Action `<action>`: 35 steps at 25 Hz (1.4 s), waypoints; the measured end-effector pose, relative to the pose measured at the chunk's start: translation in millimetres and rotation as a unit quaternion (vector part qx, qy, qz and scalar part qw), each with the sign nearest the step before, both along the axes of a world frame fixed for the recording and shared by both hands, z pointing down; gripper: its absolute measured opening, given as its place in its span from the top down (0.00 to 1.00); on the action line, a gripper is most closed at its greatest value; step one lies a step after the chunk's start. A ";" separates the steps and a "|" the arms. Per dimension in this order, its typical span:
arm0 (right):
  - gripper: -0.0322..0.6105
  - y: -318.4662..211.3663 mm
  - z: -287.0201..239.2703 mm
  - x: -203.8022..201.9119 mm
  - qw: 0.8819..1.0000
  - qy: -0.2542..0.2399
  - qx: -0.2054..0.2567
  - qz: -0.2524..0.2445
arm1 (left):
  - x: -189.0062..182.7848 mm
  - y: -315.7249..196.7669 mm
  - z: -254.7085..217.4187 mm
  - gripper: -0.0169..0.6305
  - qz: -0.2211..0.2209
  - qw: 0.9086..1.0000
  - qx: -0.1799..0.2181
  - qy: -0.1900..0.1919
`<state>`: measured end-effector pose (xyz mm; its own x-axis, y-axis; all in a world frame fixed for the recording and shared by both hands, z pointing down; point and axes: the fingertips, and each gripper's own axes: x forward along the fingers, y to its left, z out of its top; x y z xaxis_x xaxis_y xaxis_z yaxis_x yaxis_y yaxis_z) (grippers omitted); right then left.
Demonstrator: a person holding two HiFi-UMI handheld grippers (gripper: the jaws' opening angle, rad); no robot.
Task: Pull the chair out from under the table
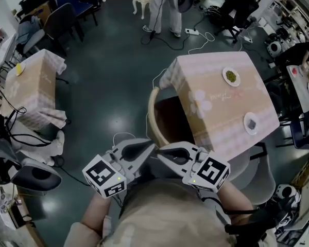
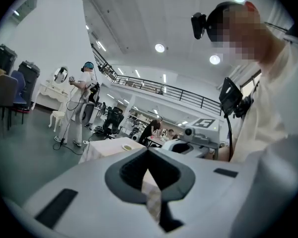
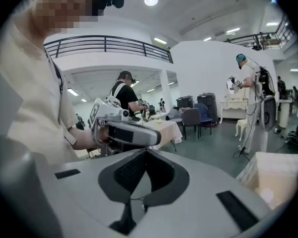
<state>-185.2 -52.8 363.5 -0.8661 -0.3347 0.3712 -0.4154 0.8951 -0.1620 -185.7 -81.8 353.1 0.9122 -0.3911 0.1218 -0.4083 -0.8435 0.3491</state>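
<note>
Clearly, the pull has not begun. On the far left of the head view a second cloth-covered bench (image 1: 33,86) stands well apart and has no part in this. Nearer the middle we hold the left gripper (image 1: 148,148) close in front of the body, its fingers (image 2: 125,175) pressed together with nothing but a sliver of background between them. Its tip points inward, toward the other tool.

Just beyond the tips is the chair (image 1: 152,115). Its curved wooden back faces us, and its dark seat runs in under the hanging tablecloth, so we judge it to be still tucked in. Neither tool touches it.

The right gripper (image 1: 164,152) mirrors the left, its fingers (image 3: 120,175) likewise closed on nothing and its tip almost meeting the other's. To the right stands the bench (image 1: 216,112) the chair belongs to, draped in a pale pink cloth, with one small plate (image 1: 230,76) further from us and another plate (image 1: 251,123) near the closer edge.

We reckon the whole job remains: open the fingers, reach to the backrest, close on its rim, and draw the chair toward us until the seat clears the cloth.
</note>
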 end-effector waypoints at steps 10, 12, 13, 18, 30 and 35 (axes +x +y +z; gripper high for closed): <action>0.94 63.5 13.6 -48.2 0.976 -0.064 -0.153 -0.144 | 27.9 38.7 5.5 0.97 0.100 0.994 -0.034 0.027; 0.94 68.0 9.4 -49.6 0.969 -0.076 -0.162 -0.171 | 24.9 39.5 4.3 0.97 0.095 0.993 -0.056 0.043; 0.94 71.4 6.5 -50.3 0.964 -0.085 -0.167 -0.189 | 23.7 40.7 3.6 0.97 0.092 0.992 -0.067 0.048; 0.94 87.1 4.1 -40.7 0.945 -0.095 -0.175 -0.259 | 37.5 46.9 1.3 0.97 0.063 0.992 -0.093 0.057; 0.94 117.0 -18.1 36.7 0.916 -0.084 -0.129 -0.370 | 107.7 63.2 -26.0 0.97 0.036 0.998 -0.027 0.037; 0.94 126.9 -19.1 69.1 0.891 -0.062 -0.157 -0.421 | 137.4 63.6 -30.3 0.97 0.032 0.999 -0.022 0.036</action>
